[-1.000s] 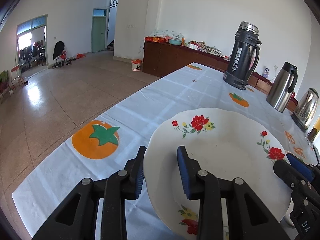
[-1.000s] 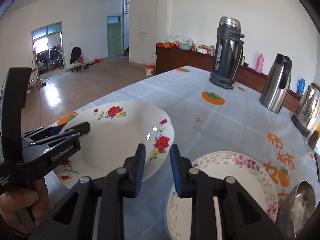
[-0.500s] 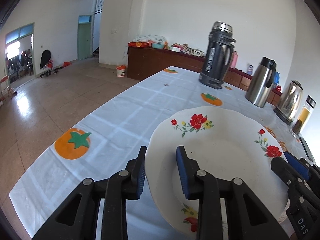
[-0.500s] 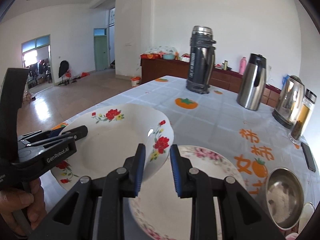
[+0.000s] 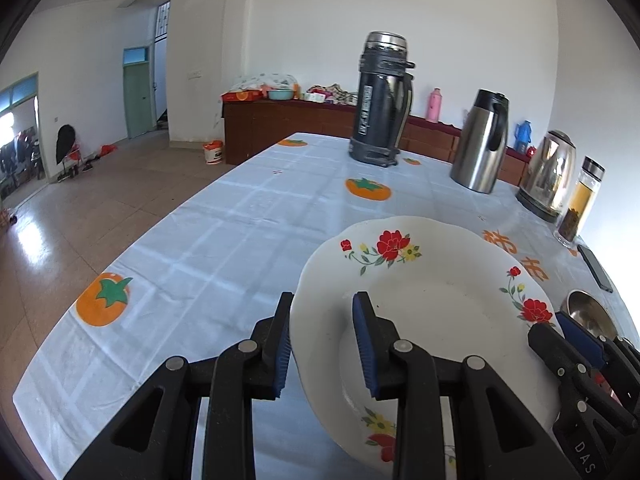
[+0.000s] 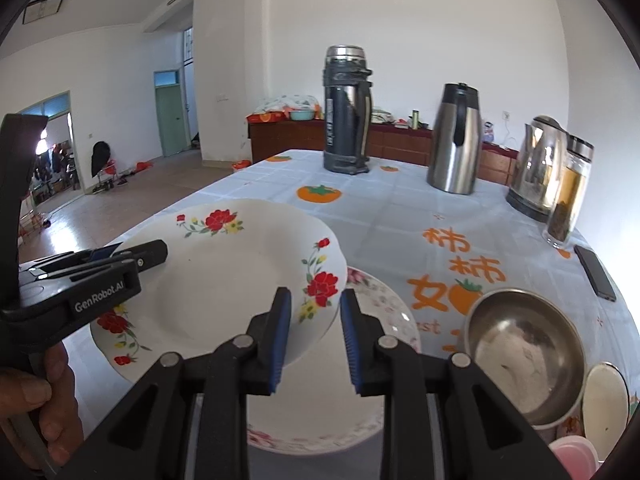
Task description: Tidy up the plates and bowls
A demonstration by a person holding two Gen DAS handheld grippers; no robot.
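A white plate with red flowers (image 5: 432, 304) is held above the table by both grippers. My left gripper (image 5: 322, 334) is shut on its left rim. My right gripper (image 6: 314, 330) is shut on its right rim; the plate also shows in the right wrist view (image 6: 224, 280). Below it, partly covered, a second plate with pink flowers (image 6: 380, 312) lies on the table. A steel bowl (image 6: 524, 348) stands to its right and shows in the left wrist view (image 5: 588, 314).
The table (image 5: 248, 216) has a white cloth with orange fruit prints. At the back stand a dark thermos (image 6: 346, 110), a steel jug (image 6: 456, 138), a kettle (image 6: 538, 166) and a tea bottle (image 6: 570, 192). A phone (image 6: 596, 268) lies at the right edge.
Both grippers have carried the red-flowered plate to the right, over the pink-flowered plate. The steel bowl and the items at the back right have come into view.
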